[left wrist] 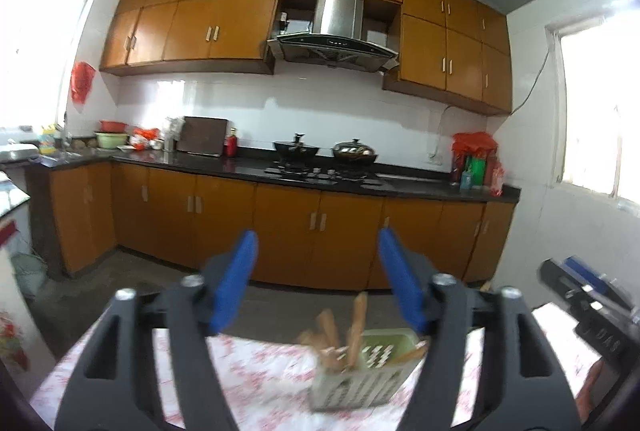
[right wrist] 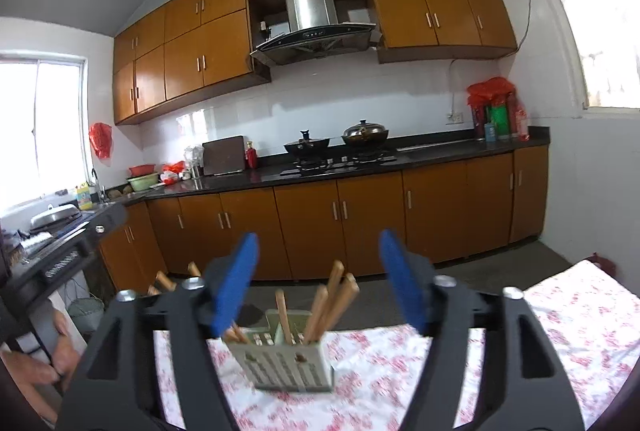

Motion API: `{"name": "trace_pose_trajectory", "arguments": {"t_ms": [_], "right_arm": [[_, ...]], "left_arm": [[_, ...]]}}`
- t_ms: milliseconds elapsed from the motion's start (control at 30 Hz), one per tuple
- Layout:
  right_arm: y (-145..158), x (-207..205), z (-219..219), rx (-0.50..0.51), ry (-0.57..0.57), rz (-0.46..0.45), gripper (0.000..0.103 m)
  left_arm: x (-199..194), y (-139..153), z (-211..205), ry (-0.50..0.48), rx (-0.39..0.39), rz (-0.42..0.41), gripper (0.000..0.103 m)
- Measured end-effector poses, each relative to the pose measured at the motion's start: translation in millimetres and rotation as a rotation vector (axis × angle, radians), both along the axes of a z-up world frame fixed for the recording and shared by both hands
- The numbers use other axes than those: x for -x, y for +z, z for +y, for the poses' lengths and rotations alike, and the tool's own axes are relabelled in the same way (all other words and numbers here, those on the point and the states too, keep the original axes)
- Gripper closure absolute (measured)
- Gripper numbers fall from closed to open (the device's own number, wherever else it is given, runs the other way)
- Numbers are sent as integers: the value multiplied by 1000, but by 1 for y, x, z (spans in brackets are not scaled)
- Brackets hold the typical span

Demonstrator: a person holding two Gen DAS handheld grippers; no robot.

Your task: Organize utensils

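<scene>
One green holder point(right wrist: 286, 363) is sitting on one flowery tablecloth point(right wrist: 568, 315). About eight wooden handles point(right wrist: 334, 281) are sticking up from it, though some are hiding, so the count is not sure. Two pots point(right wrist: 307, 146) are sitting on one stove point(right wrist: 344, 162). One brown board point(right wrist: 223, 155) is leaning on the wall. Two windows point(right wrist: 40, 127) are shining. Two grippers are showing, the left gripper point(left wrist: 318, 285) and the right gripper point(right wrist: 316, 285).

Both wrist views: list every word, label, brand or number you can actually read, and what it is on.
None can be read with confidence.
Embossed letters on the right gripper's black body: blurred, unreadable.
Packages at the countertop's right end: print too small.
Yellow bottle by the sink: label too small.
Utensil holder: only slots, no text.
</scene>
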State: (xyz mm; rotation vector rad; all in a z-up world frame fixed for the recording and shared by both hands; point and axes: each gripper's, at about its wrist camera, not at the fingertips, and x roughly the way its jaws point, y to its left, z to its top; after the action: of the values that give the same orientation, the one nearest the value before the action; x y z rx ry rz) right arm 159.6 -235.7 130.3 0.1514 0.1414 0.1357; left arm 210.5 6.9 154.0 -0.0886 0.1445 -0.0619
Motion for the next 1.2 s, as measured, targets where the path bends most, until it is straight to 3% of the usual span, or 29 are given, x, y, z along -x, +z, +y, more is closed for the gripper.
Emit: {"name": "trace_pose_trajectory", "arguments": {"t_ms": [33,100,167,367,667,967,1200], "right_arm": [[-3,8,0,9,-6,3,19],[-11,25,3,33,-11,11,9],[-20,38,6,55,-18,17,2],[-53,63,21,111,-30,109,2],[-111,88,30,172,-60,243,2],[-133,108,28,138,-97,215,2],[-140,110,32,161,-75,252,2]], "left_arm": [[12,-5,4,11,-18,3,24],[34,-15,11,22,-52,17,10],[56,-29,17,33,-81,23,4],[108,-78,29,91,-130,78,4],[144,-120,19,42,-175,143,4],[150,-148,12,-11,-165,200,4],[148,-161,18,-3,-115,248,4]]}}
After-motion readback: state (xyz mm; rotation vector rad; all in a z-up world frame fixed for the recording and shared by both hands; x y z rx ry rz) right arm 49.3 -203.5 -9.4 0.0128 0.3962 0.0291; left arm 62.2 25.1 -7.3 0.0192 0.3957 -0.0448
